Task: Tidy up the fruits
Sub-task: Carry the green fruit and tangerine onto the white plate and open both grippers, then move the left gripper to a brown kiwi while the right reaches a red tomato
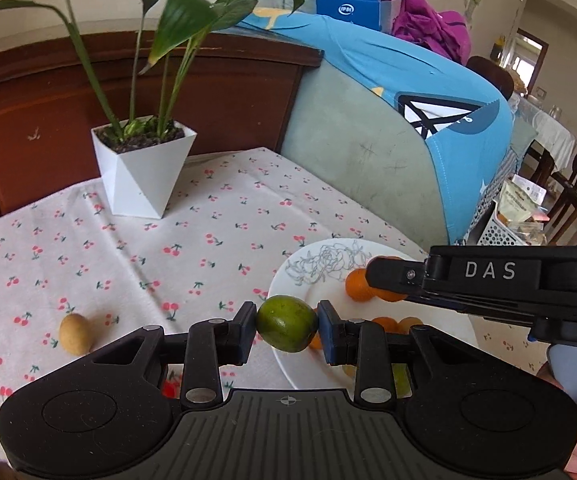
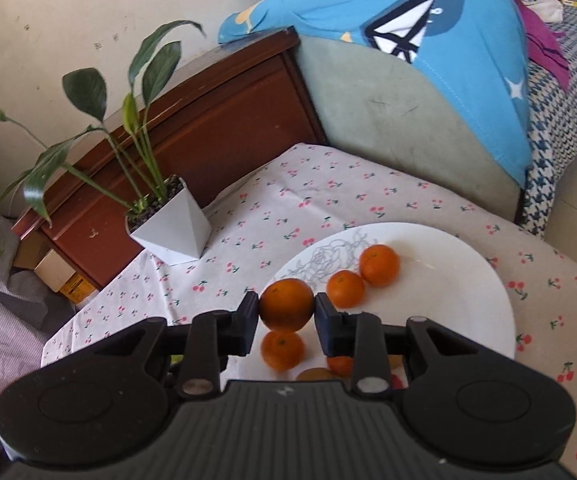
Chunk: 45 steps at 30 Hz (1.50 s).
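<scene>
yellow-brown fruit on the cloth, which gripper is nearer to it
Left. The left gripper, shut on a green fruit, is just right of the yellow-brown fruit; the right gripper is farther right, over the plate.

Plate [image 1: 288, 364]: in the left wrist view its near and right parts are covered by the left gripper [image 1: 287, 325] and the right gripper [image 1: 488, 280].
Fruits on plate: partly hidden behind gripper fingers; a yellow-green piece [image 1: 400, 376] cannot be identified.
Orange [image 2: 338, 364] on plate: mostly hidden.
Brownish fruit [image 2: 316, 374]: only its top shows.
Red object [image 1: 170, 390] left of plate: unidentifiable.
</scene>
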Tool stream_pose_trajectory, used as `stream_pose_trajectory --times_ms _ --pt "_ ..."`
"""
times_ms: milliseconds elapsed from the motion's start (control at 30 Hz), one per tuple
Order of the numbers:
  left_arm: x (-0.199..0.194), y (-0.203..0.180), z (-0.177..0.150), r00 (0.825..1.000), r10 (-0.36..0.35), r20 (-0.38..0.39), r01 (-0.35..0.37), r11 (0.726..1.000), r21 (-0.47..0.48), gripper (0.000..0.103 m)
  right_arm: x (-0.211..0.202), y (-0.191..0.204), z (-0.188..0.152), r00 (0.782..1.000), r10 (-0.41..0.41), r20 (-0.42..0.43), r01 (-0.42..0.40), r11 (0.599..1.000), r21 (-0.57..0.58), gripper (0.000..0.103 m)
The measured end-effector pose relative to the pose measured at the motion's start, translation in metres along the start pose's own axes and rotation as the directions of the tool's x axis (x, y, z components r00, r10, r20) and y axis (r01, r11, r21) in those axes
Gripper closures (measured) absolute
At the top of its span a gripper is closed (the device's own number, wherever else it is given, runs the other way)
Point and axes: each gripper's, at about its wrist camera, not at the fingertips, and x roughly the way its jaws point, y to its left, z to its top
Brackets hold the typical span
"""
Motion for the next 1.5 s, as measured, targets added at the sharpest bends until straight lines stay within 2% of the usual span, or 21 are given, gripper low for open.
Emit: stream_pose_trajectory --times_ms 167,467,600,767,833,967,1033,1100,1500 --pt "0.014 -0.008 0.009 1.000 -0.008 0.005 0.008 1.000 0.020 0.073 -0.004 -0.024 0.002 0.999 -0.050 0.003 0.050 0.993 0.103 0.073" --pt "0.043 -0.025 0.011 0.999 -0.039 -0.006 0.039 0.996 0.085 0.073 -0.004 -0.041 0.001 0.993 -0.120 0.002 0.118 0.981 0.152 0.073" --pt "0.052 -0.028 0.010 0.998 -0.060 -0.025 0.062 0.995 0.082 0.073 -0.001 -0.048 0.000 0.991 -0.133 -0.014 0.133 0.974 0.184 0.072" --pt "0.053 -0.029 0.011 0.998 -0.052 -0.018 0.053 0.995 0.088 0.069 0.001 -0.050 0.000 0.989 -0.146 -0.014 0.146 0.970 0.196 0.070" --pt "0.051 -0.027 0.014 0.999 -0.042 -0.010 0.043 0.996 0.074 0.063 0.000 -0.048 0.001 0.989 -0.147 -0.007 0.145 0.971 0.188 0.070" --pt "0.044 -0.023 0.019 1.000 -0.013 0.001 0.013 0.998 0.065 0.060 -0.001 -0.043 0.002 0.991 -0.134 0.002 0.132 0.976 0.174 0.070" --pt "0.039 -0.020 0.021 1.000 0.007 0.002 -0.007 0.998 0.059 0.051 -0.001 -0.041 0.002 0.992 -0.130 0.006 0.127 0.979 0.162 0.070" --pt "0.036 -0.015 0.022 1.000 0.022 -0.001 -0.022 0.998 0.055 0.048 -0.002 -0.039 0.002 0.992 -0.123 0.006 0.120 0.980 0.156 0.070" --pt "0.006 0.024 0.015 0.991 0.124 -0.042 -0.123 0.992 0.030 0.047 0.005 -0.007 -0.010 0.999 0.018 -0.047 -0.014 0.997 0.073 0.070"
